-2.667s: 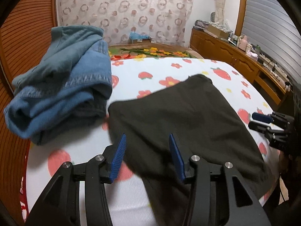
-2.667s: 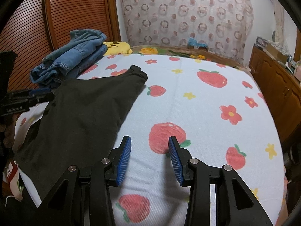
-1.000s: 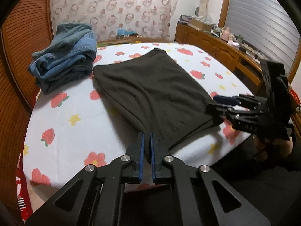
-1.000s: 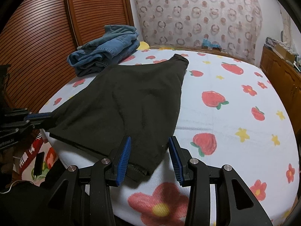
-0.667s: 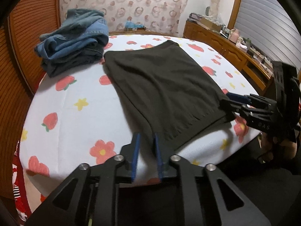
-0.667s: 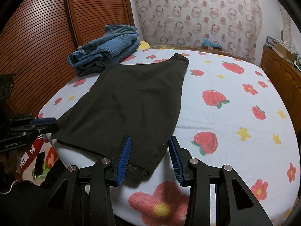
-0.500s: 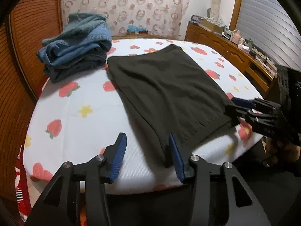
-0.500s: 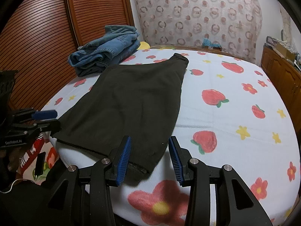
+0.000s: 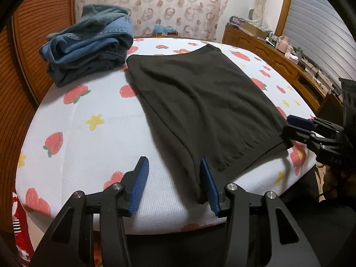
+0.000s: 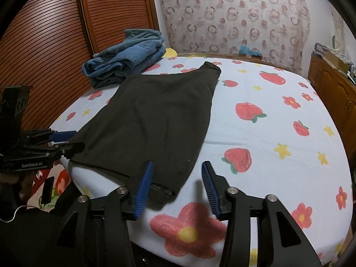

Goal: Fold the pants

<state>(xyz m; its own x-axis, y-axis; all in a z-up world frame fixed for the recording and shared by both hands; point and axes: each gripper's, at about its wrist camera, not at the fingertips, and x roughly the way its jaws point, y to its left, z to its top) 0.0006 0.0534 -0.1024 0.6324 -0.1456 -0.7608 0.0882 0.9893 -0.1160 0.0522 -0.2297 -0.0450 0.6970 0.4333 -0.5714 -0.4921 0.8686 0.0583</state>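
Two grippers, both mine, sit at the near edge of a bed [image 9: 73, 120] covered in a white sheet printed with strawberries and flowers. Far left, a heap of blue jeans [image 9: 89, 44] rests by a slatted wooden wardrobe [image 10: 55, 22]. Just right of the heap, dark pants [image 9: 200, 102] lie flat along the bed, their near hem hanging slightly over the edge. My left gripper [image 9: 175, 185] has its blue fingers [image 9: 140, 182] apart, holding nothing, at the hem's left corner. My right gripper [image 10: 176, 188] also has its fingers apart and empty, at the hem's right corner. Far right stands a wooden dresser [image 9: 273, 53].
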